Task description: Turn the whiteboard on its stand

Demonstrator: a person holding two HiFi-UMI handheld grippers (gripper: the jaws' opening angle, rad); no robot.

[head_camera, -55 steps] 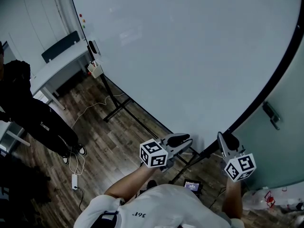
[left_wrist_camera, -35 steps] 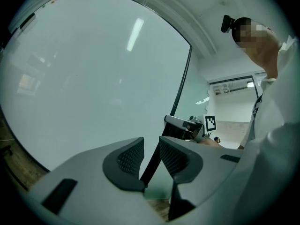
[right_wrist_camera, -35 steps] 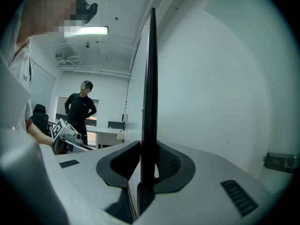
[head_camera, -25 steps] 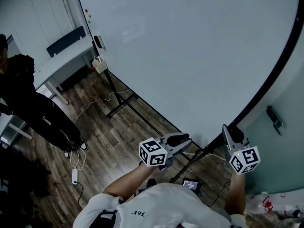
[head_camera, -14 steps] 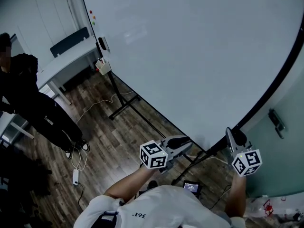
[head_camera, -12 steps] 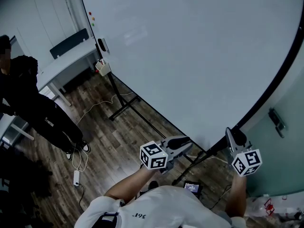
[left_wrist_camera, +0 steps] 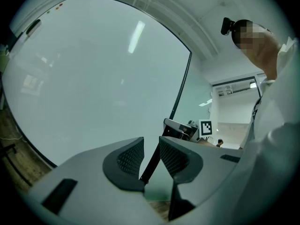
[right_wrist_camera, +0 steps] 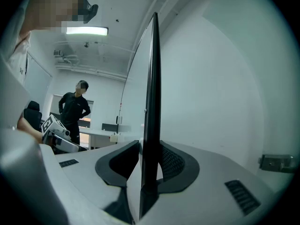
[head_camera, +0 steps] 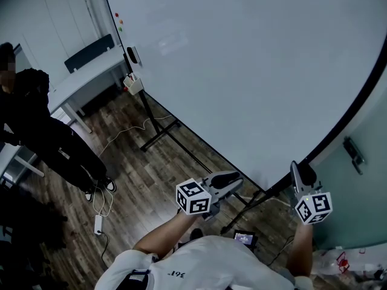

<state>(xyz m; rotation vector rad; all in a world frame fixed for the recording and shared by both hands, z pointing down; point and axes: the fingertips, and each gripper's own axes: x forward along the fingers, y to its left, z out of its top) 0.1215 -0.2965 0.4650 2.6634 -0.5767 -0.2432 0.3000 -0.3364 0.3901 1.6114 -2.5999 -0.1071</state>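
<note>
A dark plank floor [head_camera: 151, 174] spreads underfoot. At ten o'clock a white desk [head_camera: 84, 80] stands against the pale wall [head_camera: 42, 17], with a dark chair [head_camera: 91, 53] behind it. A white cable [head_camera: 124, 133] trails across the planks to a power strip [head_camera: 97, 225] at eight o'clock. A strip light [right_wrist_camera: 86, 31] glows on the ceiling.

One whiteboard [head_camera: 242, 71]. Two grippers: left gripper [head_camera: 231, 179] and right gripper [head_camera: 300, 174], each with one marker cube [head_camera: 193, 197]. One worktop [head_camera: 84, 74], one chair [head_camera: 88, 52], one bystander [head_camera: 42, 132], one power strip [head_camera: 97, 224].
</note>
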